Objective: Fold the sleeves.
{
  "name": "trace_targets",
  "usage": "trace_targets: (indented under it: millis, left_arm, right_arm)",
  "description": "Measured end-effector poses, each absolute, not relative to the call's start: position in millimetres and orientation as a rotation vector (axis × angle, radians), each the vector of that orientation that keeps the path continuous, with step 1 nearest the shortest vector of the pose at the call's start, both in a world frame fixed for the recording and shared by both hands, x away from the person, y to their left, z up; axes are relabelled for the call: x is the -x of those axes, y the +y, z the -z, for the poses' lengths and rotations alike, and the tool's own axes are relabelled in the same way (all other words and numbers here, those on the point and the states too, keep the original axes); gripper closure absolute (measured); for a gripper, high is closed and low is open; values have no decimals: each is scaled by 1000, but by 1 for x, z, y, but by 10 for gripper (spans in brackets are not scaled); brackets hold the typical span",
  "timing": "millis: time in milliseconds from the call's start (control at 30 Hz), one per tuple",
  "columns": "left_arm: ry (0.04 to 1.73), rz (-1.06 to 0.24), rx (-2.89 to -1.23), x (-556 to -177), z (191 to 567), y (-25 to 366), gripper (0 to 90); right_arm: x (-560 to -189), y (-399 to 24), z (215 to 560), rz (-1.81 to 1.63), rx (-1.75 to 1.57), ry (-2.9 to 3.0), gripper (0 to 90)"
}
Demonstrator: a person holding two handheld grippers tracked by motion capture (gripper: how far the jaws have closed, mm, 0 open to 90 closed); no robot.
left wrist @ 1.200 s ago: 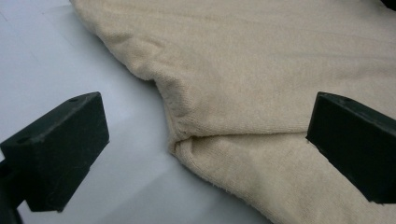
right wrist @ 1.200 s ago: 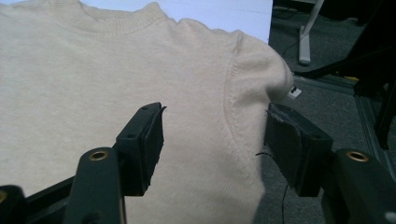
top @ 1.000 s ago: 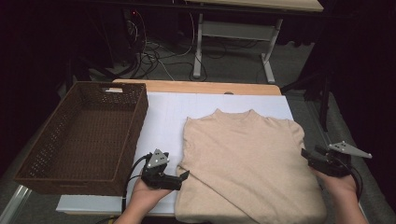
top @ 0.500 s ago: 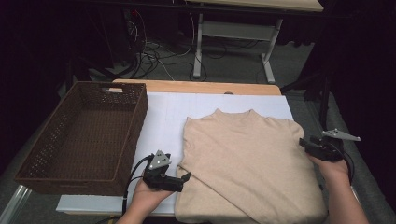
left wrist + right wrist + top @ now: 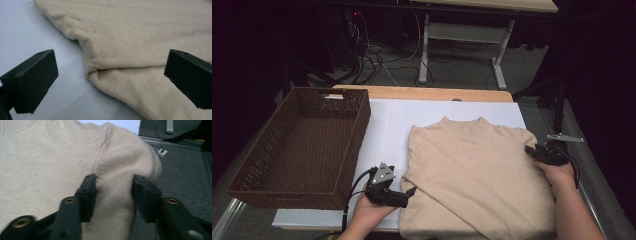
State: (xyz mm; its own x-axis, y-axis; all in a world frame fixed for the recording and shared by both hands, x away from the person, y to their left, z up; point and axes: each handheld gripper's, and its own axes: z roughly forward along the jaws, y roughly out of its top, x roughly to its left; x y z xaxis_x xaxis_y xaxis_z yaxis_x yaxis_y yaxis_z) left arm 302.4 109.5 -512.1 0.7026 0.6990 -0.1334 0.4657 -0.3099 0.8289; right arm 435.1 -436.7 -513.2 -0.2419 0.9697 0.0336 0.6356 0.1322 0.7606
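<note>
A beige sweater (image 5: 477,175) lies flat on the white table cover (image 5: 387,130), collar to the far side. My left gripper (image 5: 409,195) rests at the sweater's near left edge. In the left gripper view it (image 5: 110,75) stands open, wide jaws on either side of a folded edge of the sweater (image 5: 137,37) without touching it. My right gripper (image 5: 532,151) is at the sweater's right shoulder. In the right gripper view its jaws (image 5: 115,192) have just been closing, and they pinch a raised ridge of the sweater (image 5: 50,157) by the shoulder seam.
A dark brown wicker basket (image 5: 357,135) with nothing in it stands at the table's left, close to my left hand. Beyond the far edge are a desk frame (image 5: 462,35) and cables on the floor. The table's right edge runs just past the right gripper.
My right hand has moved forward and left, from beside the sweater's right edge onto its shoulder, and its jaws have narrowed. The left hand has kept still.
</note>
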Motion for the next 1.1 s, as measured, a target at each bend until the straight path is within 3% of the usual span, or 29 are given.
trace_targets:
  millis: [67,133,200,600,900,1100]
  left_arm:
    - [891,-321,-1967,-301,511,110,0]
    - [893,-319,-1962,-300,510,111,0]
    - [889,-327,-1968,-300,510,112,0]
    - [886,-325,-1969,-298,510,111,0]
    - [866,-325,-1961,-298,506,110,0]
    - [869,-323,-1962,-298,506,110,0]
  right_arm:
    - [-435,-436,513,-913,-1533,1935,634]
    - [-433,-434,512,-859,-1501,1909,806]
    - [-433,-430,511,-839,-1471,1915,863]
    - [-421,-410,478,-857,-1361,1911,874]
    - [-412,-359,436,-908,-1151,1959,874]
    - [-410,-315,441,-902,-1004,2064,874]
